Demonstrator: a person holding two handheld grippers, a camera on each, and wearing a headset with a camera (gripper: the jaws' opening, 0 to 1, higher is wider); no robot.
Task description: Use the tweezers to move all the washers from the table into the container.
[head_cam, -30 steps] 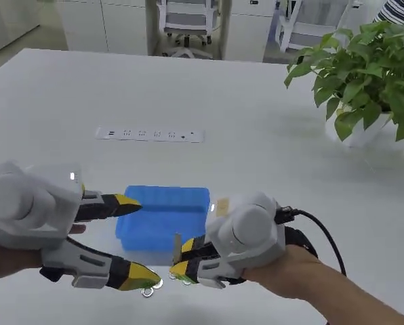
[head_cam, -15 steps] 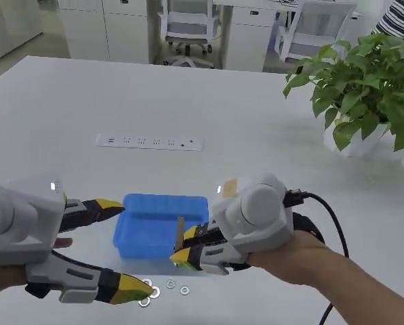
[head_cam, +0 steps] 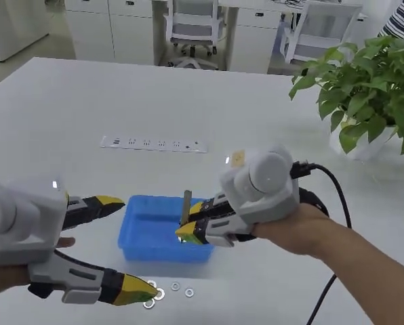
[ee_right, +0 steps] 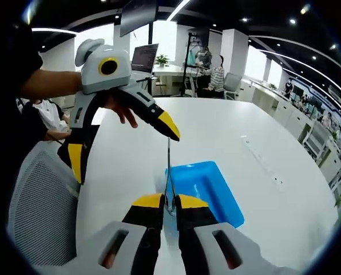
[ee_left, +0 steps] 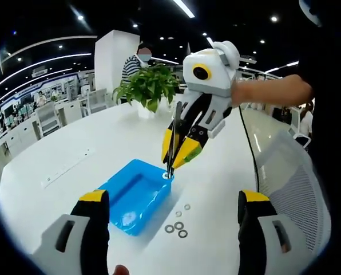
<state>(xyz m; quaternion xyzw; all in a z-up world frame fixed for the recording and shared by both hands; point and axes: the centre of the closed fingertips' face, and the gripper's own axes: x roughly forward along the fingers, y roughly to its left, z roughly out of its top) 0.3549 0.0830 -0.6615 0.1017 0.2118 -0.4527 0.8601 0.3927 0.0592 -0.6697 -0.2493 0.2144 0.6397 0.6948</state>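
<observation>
we list: blue container [head_cam: 142,238]; right gripper [head_cam: 182,234] above it, pinching tweezers [head_cam: 186,203]; left gripper [head_cam: 135,248] spread wide; washers [head_cam: 175,287] loose on table [head_cam: 87,101].

Bench [head_cam: 270,135]: broad, white and matt; a white power strip [head_cam: 152,143] lies flat towards its far edge
Plant [head_cam: 365,81]: leafy, green, in a white pot near the bench's far right corner
Beyond the far edge: white office chairs [head_cam: 188,27] stand before white cabinets [head_cam: 110,30]; the floor [head_cam: 2,68] is pale
Ceiling: dark, with bright strip lights [ee_left: 185,8] and small round spots
Column [ee_left: 110,57]: white, square, behind the plant
Near edge: a grey mesh chair back [ee_right: 36,200] just beside the bench
Further off: desks, a screen [ee_right: 143,57] and seated people [ee_right: 213,71], too small to tell more
</observation>
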